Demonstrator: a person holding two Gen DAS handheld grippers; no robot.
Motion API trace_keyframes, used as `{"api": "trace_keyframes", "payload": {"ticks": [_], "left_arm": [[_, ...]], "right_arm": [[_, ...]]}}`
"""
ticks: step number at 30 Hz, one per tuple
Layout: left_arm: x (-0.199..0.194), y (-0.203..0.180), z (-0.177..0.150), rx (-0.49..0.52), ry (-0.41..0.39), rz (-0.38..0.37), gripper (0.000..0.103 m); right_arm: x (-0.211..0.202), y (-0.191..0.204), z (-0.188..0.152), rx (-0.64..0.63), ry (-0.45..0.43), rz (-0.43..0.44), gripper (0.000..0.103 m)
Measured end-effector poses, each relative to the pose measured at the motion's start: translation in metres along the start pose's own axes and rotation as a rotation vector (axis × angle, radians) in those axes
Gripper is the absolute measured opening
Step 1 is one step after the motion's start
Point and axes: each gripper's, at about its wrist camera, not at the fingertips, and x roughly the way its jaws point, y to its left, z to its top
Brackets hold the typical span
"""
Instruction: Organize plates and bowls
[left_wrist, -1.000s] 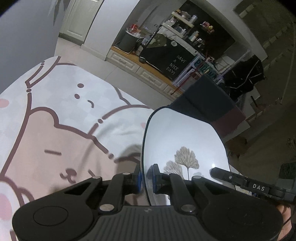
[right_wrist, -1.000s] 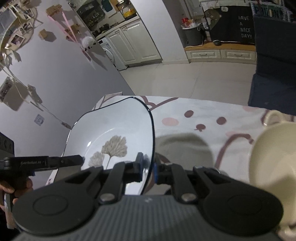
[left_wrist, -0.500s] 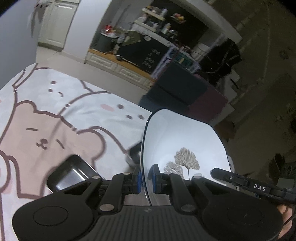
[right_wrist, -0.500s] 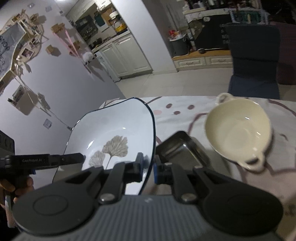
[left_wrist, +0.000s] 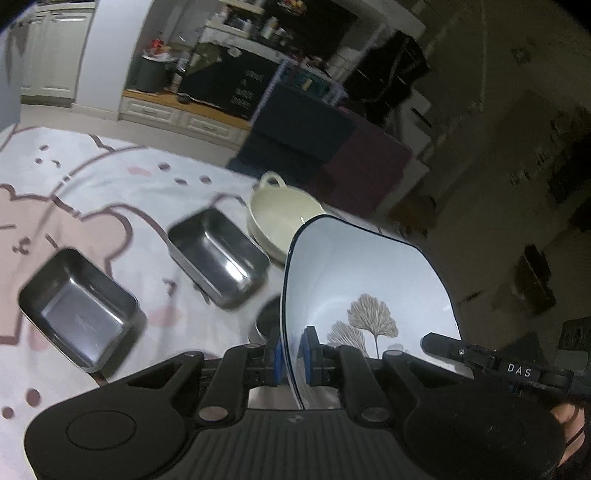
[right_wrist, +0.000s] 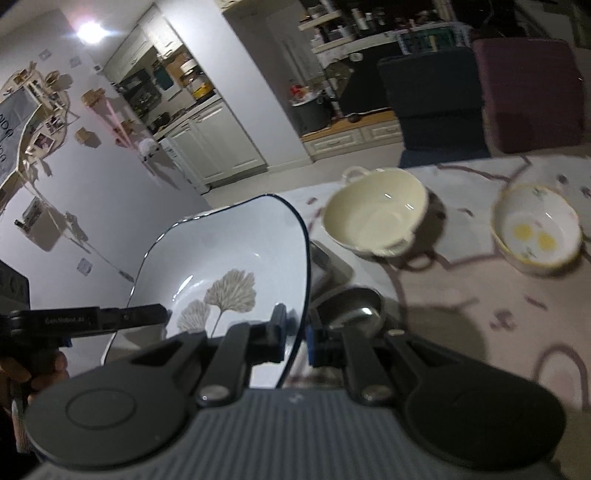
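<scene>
Two metal trays (left_wrist: 79, 310) (left_wrist: 218, 254) sitting side by side on tablecloth (left_wrist: 92, 177); handled bowl (left_wrist: 282, 218) lying behind right tray; plate (left_wrist: 365, 280) hanging above, right of trays; flowered bowl (right_wrist: 535, 229) sitting right of handled bowl.

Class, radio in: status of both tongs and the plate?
Both tongs, left and right, shut on leaf plate. Plate airborne over table. Steel trays, bowls below.

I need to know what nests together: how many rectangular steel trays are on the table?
2. One steel tray lies nearest the left gripper's side; the other steel tray sits beside the cream bowl. The held plate may hide more.
</scene>
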Motion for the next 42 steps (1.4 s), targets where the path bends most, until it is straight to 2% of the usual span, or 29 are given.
{"api": "trace_keyframes", "payload": {"ticks": [6,13,17,25,34,42], "left_arm": [[0.016,0.015,-0.035,0.006,0.048,0.0,0.012],[0.026,0.054,-0.068,-0.026,0.092,0.035,0.012],[0.027,0.075,-0.076,-0.056,0.108,0.059,0.012],[0.037,0.099,-0.07,-0.09,0.125,0.096,0.012],[0.063,0.106,-0.065,-0.108,0.174,0.122,0.013],[0.07,0.112,-0.059,-0.117,0.191,0.149,0.014]], "right_arm": [[-0.001,-0.015,-0.042,0.035,0.02,-0.032,0.013],[0.032,-0.017,-0.088,0.09,0.088,-0.014,0.013],[0.059,-0.009,-0.097,0.088,0.132,-0.014,0.013],[0.096,0.005,-0.105,0.068,0.19,-0.027,0.014],[0.106,0.001,-0.107,0.093,0.233,-0.067,0.015],[0.118,-0.002,-0.103,0.104,0.257,-0.073,0.016]]}}
